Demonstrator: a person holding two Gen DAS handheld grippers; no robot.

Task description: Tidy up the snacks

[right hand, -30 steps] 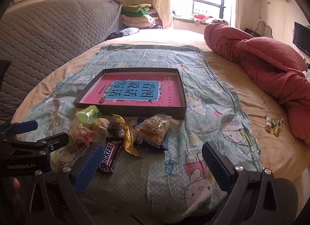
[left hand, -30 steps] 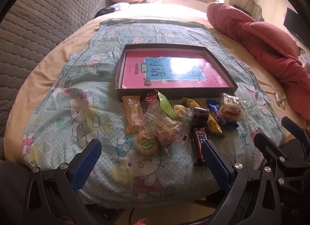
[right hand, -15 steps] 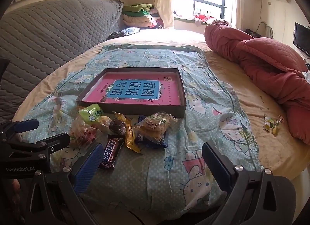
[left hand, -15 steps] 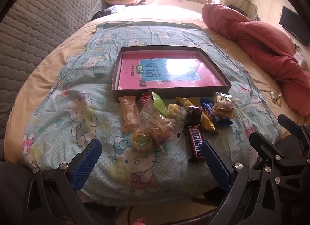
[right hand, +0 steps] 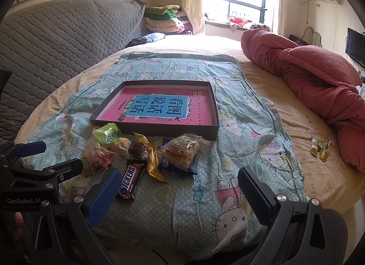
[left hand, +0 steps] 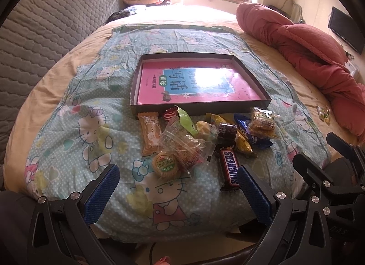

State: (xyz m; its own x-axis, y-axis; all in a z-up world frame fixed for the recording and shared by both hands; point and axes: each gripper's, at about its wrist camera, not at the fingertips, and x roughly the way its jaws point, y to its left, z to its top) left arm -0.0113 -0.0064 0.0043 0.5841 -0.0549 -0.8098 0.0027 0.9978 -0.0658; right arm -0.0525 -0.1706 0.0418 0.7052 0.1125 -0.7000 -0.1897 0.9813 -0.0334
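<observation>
The snacks lie in a loose heap on the cartoon-cat bedspread (left hand: 95,132), just in front of the near wall of the shallow dark tray (left hand: 200,109), which holds only a pink and blue booklet (left hand: 196,85). None is in the tray yet, so the sorting looks barely begun.

From the left, the left gripper (left hand: 175,187) hangs over the near edge of the bed with its jaws wide apart and nothing between them. Ahead of it lie an orange wafer pack (left hand: 149,134), a round green-labelled biscuit (left hand: 166,165), a crinkled clear bag (left hand: 182,145), a light green packet (left hand: 186,120), a dark round sweet (left hand: 225,131), the Snickers bar (left hand: 230,170), a yellow wrapper (left hand: 243,143) and a blue pack with a clear cookie bag (left hand: 261,121) on top. The right gripper (right hand: 180,187) is likewise spread open and empty, its left pad almost over the Snickers bar.

To do the pick well, I would start with an outlying piece such as the Snickers bar or the wafer pack, closing across the narrow width, since the middle wrappers overlap and could drag neighbours.

The left camera alone shows the wafer pack clearly; the right camera shows the stray sweets (right hand: 319,147) on the beige sheet (right hand: 296,128) better, and the window
</observation>
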